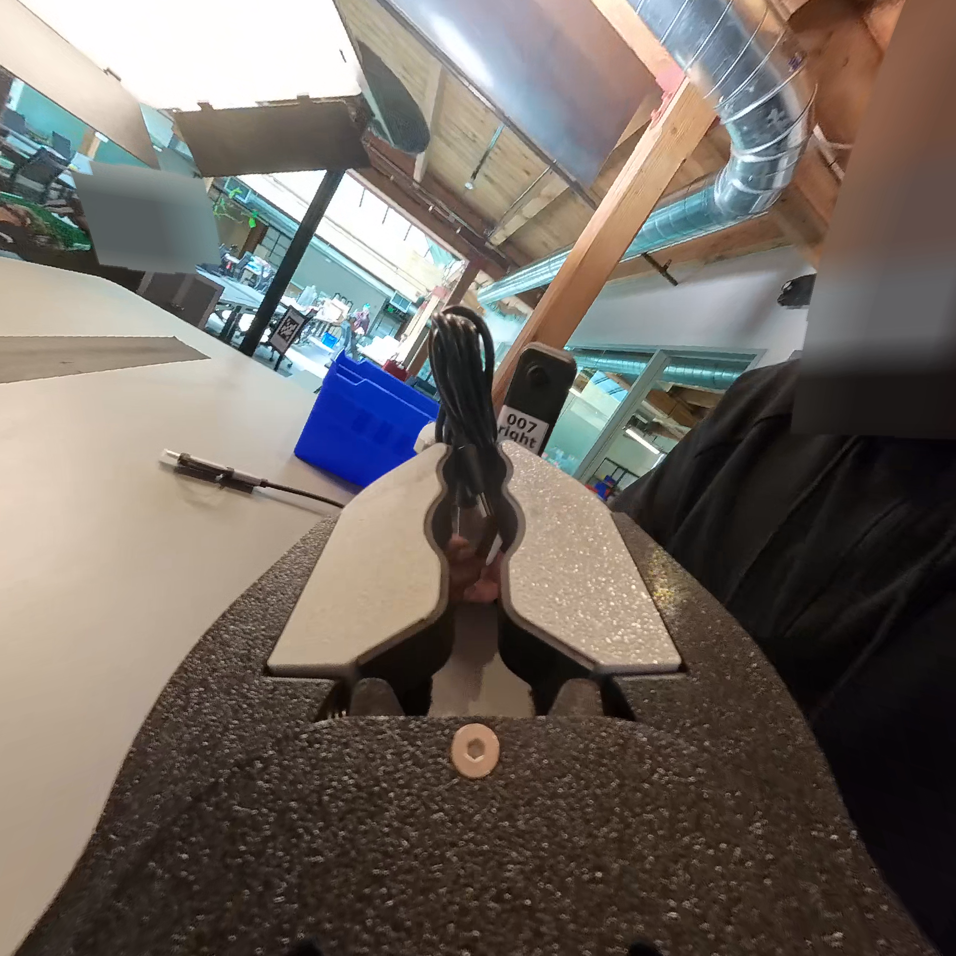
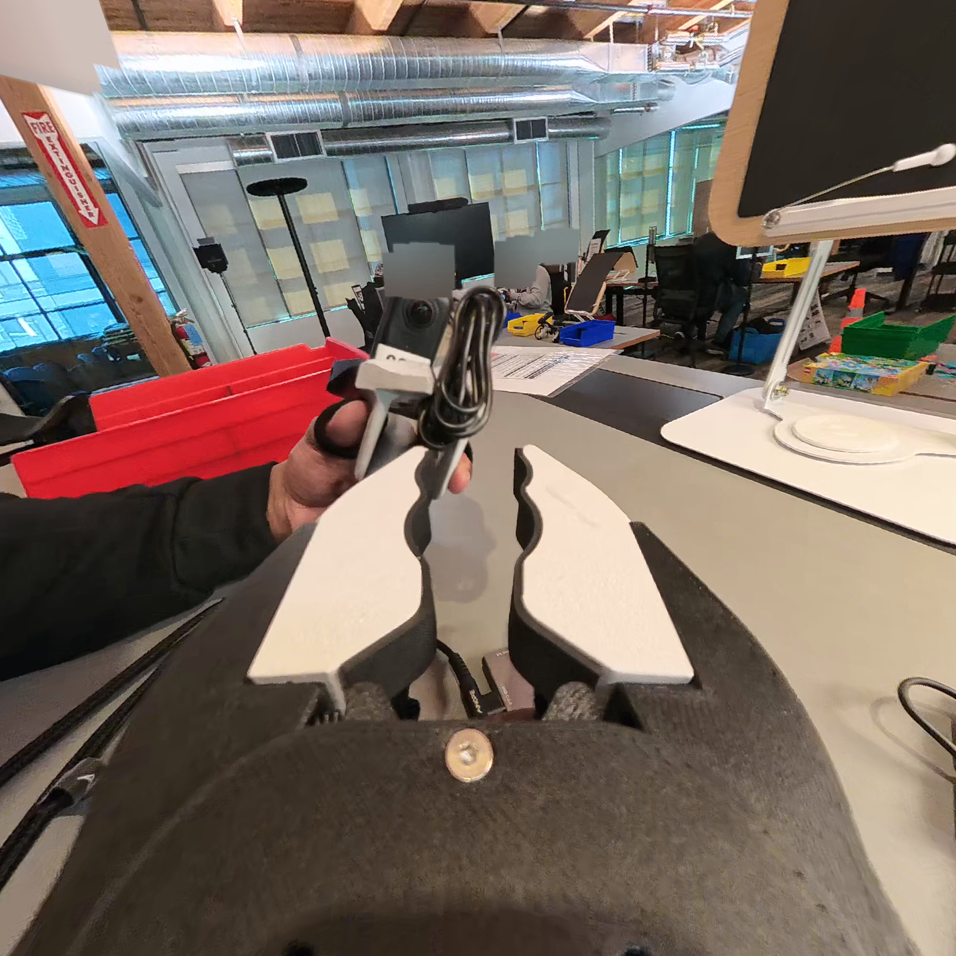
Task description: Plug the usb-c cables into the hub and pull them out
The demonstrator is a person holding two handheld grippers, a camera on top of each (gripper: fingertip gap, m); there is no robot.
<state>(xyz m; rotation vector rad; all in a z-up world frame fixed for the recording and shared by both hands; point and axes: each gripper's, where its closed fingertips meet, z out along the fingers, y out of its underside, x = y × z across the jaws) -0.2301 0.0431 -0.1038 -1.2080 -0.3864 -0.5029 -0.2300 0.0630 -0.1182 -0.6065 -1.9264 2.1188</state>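
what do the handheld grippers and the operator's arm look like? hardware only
Left gripper and right gripper: rough black bodies, pale grey plates on the jaws with wavy black inner edges, one silver hex screw each. Each carries a small black camera with a white label. Operator wears a black sleeve.

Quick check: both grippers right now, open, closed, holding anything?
Left gripper: closed on the coiled black cable, held up off the table.
Right gripper: open, holding nothing.
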